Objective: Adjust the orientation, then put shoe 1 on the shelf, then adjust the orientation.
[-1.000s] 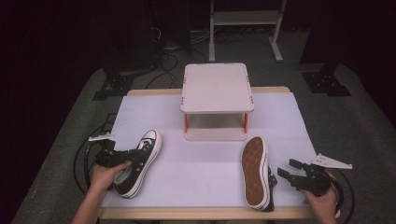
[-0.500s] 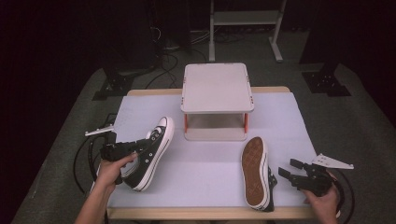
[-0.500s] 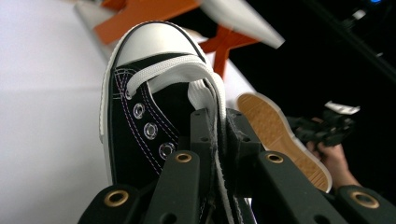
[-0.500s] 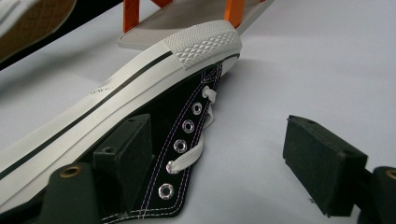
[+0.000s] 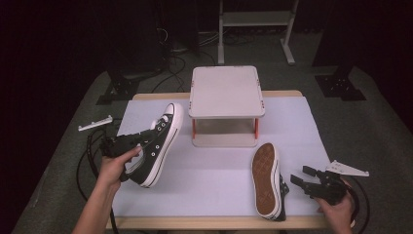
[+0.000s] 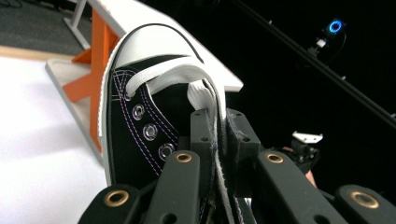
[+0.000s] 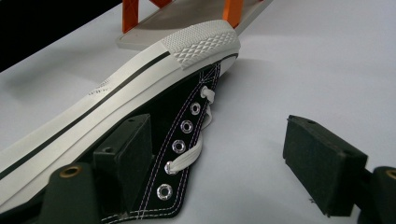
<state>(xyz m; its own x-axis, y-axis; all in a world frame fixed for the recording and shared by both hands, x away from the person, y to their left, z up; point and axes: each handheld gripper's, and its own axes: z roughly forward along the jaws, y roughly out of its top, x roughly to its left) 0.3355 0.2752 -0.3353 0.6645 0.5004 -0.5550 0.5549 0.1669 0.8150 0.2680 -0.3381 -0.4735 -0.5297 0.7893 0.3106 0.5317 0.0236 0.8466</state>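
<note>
My left tongs (image 5: 130, 144) are clamped tight, jaws nearly meeting, with my left hand (image 5: 113, 165) wrapped around them and the forearm angling up from the bottom edge. My right tongs (image 5: 303, 178) sit low at the near right, jaws spread wide apart, gripped by my right hand (image 5: 337, 207).

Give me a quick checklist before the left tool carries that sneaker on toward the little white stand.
1. Left tool shut on the held sneaker at its tongue and collar: ok.
2. Held sneaker lifted, its toe near the white stand: ok; whether it fully clears the table cover, cannot tell.
3. Top of the stand free for a shoe: ok.
4. Grip firm enough for the carry: cannot tell; the tool pinches only thin fabric and lace.
5. Right tool open beside the second sneaker, out of the path: ok.
6. Second sneaker upright: not ok, it lies on its side, sole toward the left.
</note>
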